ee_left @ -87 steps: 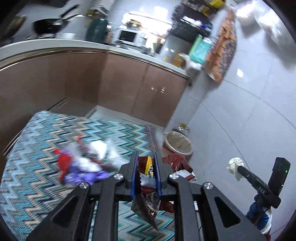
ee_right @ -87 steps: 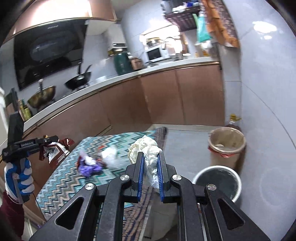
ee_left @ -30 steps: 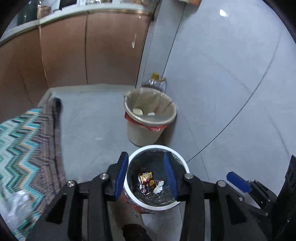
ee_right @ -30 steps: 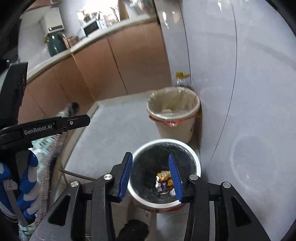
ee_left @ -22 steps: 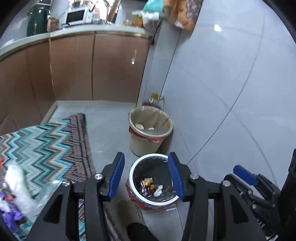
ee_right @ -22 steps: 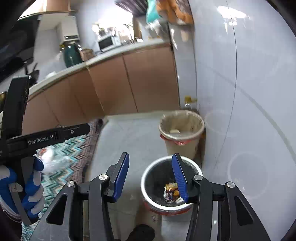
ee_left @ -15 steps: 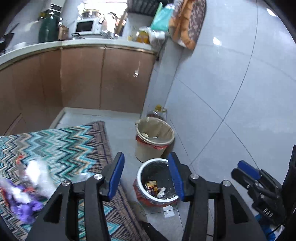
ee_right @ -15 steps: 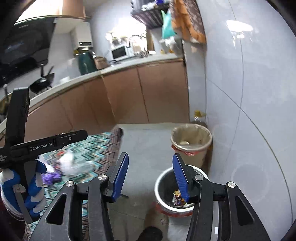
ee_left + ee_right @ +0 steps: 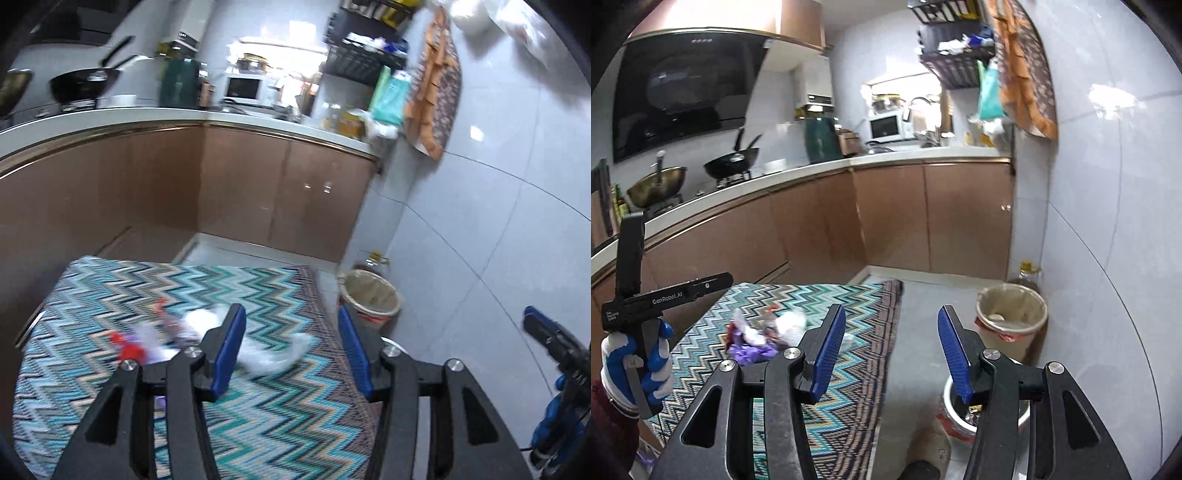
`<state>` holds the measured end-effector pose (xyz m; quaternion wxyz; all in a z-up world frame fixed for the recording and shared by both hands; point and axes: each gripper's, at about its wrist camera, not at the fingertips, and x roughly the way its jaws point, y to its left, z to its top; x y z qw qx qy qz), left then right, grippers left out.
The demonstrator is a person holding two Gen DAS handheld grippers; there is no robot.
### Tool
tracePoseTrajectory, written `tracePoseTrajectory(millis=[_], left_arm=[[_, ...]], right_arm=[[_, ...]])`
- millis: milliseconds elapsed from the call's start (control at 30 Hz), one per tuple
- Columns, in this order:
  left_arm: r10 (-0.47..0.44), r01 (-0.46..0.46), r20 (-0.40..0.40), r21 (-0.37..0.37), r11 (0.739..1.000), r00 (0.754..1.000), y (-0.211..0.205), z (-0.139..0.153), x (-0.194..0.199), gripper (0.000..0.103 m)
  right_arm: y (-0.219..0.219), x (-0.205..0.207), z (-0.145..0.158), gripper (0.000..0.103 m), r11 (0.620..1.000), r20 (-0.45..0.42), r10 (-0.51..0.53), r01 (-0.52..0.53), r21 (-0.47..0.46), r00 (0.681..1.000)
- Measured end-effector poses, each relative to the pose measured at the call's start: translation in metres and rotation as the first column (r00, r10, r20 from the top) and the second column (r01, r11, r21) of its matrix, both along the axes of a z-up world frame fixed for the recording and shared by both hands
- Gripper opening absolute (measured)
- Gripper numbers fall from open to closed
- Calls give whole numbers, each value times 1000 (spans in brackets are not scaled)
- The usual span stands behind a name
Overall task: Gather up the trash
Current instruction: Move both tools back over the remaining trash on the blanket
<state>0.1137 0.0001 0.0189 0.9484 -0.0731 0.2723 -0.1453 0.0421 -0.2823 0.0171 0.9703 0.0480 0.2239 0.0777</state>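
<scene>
While both tools hung above the edge of the bench [image 9: 280, 435], we saw nothing between their blue pads. The left tool [image 9: 291, 350] stood with its jaws apart, having just been opening, and only the zigzag cloth [image 9: 147, 280] showed in the gap. The right tool [image 9: 892, 350] was likewise spread and empty, its jaws also just opening wider.

Ahead and to the left of the left tool lay the remaining trash [image 9: 155, 339] on the cloth: a blurred heap of red, purple and white wrappers, with a crumpled clear plastic piece [image 9: 273, 350] just beyond its left pad. From the right tool the same heap sat ahead and to the left, purple scraps and a white wad close together, well short of the cloth's far edge.

Below the right tool's right finger stood the white-rimmed bin [image 9: 951, 410] on the floor, with coloured wrappers showing inside it. Further ahead and to the right of that tool stood a second bin [image 9: 1010, 314] with a pale liner, against the tiled wall [image 9: 1108, 258]; a bottle [image 9: 1030, 269] stood behind it. From the left tool that lined bin lay ahead and just right of the right finger.

At the left of the right tool's view, a gloved hand [image 9: 635, 365] in blue and white gripped the left tool's handle.
</scene>
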Motion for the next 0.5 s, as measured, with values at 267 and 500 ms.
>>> tracePoseTrajectory(millis=[267,500], left_arm=[[117,-117,-8,12,993,993,85,-24,-17,58],[159,-157,-64,37,987,985,127,-63,-13,63]], right_arm=[[34,7,4,54,997,1,82,-82,-2,997],[59,29,-15,57,987,-47,158,-158,0,986]])
